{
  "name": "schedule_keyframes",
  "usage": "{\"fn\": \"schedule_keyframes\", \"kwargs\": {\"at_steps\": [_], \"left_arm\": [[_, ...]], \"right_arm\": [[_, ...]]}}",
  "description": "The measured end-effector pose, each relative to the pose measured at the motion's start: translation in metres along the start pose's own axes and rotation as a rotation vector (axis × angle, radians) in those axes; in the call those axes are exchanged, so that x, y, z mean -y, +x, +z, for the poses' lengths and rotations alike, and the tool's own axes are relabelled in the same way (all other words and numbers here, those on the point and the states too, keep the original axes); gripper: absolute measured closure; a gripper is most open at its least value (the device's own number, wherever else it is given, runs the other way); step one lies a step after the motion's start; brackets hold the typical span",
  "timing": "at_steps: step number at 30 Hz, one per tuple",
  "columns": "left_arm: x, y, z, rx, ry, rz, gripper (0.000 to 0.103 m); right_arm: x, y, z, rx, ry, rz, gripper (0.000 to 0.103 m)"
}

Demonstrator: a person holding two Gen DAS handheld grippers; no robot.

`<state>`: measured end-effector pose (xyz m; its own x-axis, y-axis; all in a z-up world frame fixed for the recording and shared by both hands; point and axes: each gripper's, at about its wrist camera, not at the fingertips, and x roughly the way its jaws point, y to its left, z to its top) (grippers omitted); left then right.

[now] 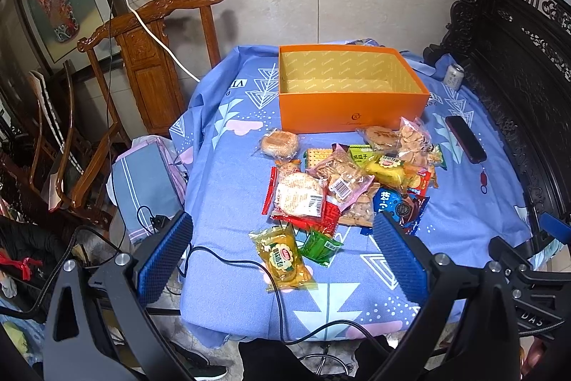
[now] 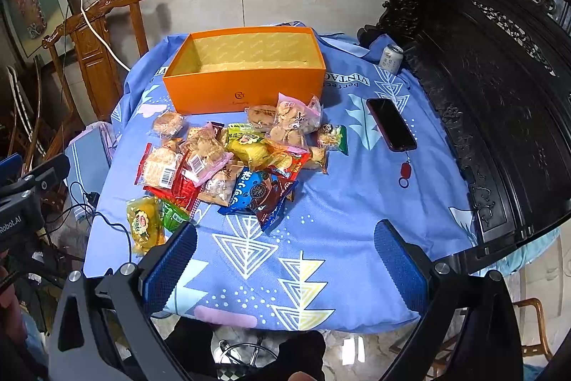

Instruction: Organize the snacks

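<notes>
Clearly, both grippers hang above the near edge of the table [image 1: 221,188], each with its blue-padded fingers spread wide and nothing between them. The left gripper [image 1: 282,259] hovers over the near end of the snack pile [image 1: 342,181]; the right gripper [image 2: 285,259] hovers over bare blue cloth, on the near side of the pile and a little to its right.

The orange box [image 1: 351,111] serves as the landmark. It stands open at the far middle of the table, and its yellow-lined inside looks empty as far as the views reach. Just in front of its near wall lies the pile of wrapped snacks, several packets overlapping. A round pastry [image 1: 279,143] in clear wrap sits nearest the box's left front corner, apart from the heap. A clear bag of small round crackers [image 1: 414,140] lies near the box's right front corner. Farther from the box, at the pile's near edge, lie a blue packet [image 1: 392,204], a yellow-green packet [image 1: 282,256] and a small green packet [image 1: 319,247], the last two just beside each other.

To the right of the box, well apart from the pile, a dark phone [image 1: 465,138] lies on the cloth with a red charm trailing from it. A drink can [image 1: 454,76] stands beyond the box's right end, against the dark carved furniture. A wooden chair [image 1: 153,59] stands to the box's left, off the table.
</notes>
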<state>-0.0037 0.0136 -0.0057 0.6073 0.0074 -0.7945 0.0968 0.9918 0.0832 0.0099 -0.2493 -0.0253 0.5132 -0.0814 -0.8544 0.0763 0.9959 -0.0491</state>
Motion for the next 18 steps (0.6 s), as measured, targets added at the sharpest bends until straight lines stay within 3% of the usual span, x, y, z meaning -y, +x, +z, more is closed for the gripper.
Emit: {"fn": "schedule_keyframes", "kwargs": {"at_steps": [18], "left_arm": [[-0.0007, 0.0001, 0.0, 0.0, 0.0, -0.002, 0.004]], "right_arm": [[-0.004, -0.0016, -0.0022, -0.001, -0.006, 0.002, 0.003]]}}
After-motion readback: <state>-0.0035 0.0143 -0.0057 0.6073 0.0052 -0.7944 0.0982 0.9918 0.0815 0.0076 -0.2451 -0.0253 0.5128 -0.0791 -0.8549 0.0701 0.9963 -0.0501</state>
